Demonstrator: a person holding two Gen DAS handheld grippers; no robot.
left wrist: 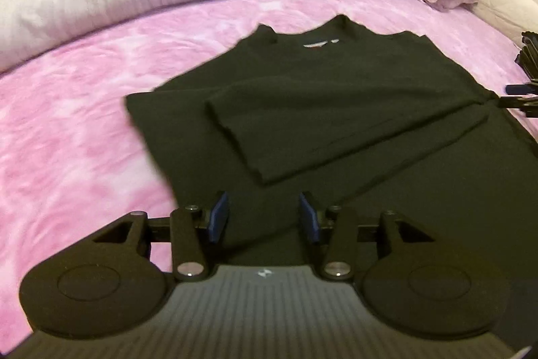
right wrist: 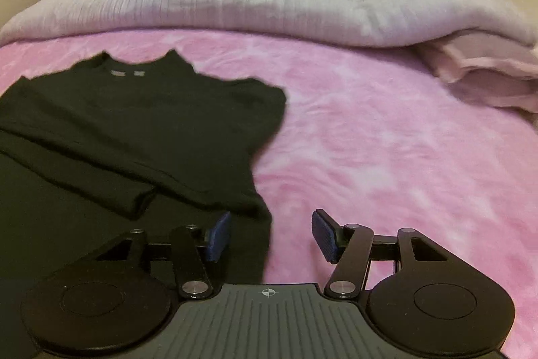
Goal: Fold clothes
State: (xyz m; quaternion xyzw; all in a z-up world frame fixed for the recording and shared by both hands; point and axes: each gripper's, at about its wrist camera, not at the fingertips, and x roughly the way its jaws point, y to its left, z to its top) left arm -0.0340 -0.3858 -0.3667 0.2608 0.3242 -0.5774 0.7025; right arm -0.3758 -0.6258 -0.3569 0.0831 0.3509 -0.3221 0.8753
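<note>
A black T-shirt point(left wrist: 336, 96) lies flat on the pink bed cover, collar away from me, with both sleeves folded in across its chest. My left gripper point(left wrist: 265, 217) is open and empty, hovering over the shirt's lower left part. In the right wrist view the shirt point(right wrist: 134, 137) fills the left side. My right gripper point(right wrist: 272, 236) is open and empty, over the shirt's lower right edge, with its left pad point(right wrist: 218, 236) above the cloth and its right pad point(right wrist: 324, 236) above the cover. The right gripper point(left wrist: 524, 90) also shows at the right edge of the left wrist view.
The pink mottled bed cover point(right wrist: 386, 157) spreads out to the right and left point(left wrist: 67, 140). A rolled white quilt point(right wrist: 235, 9) lies along the far side. A folded pale pink cloth point(right wrist: 487, 73) sits at the far right. A wall and cupboard stand behind.
</note>
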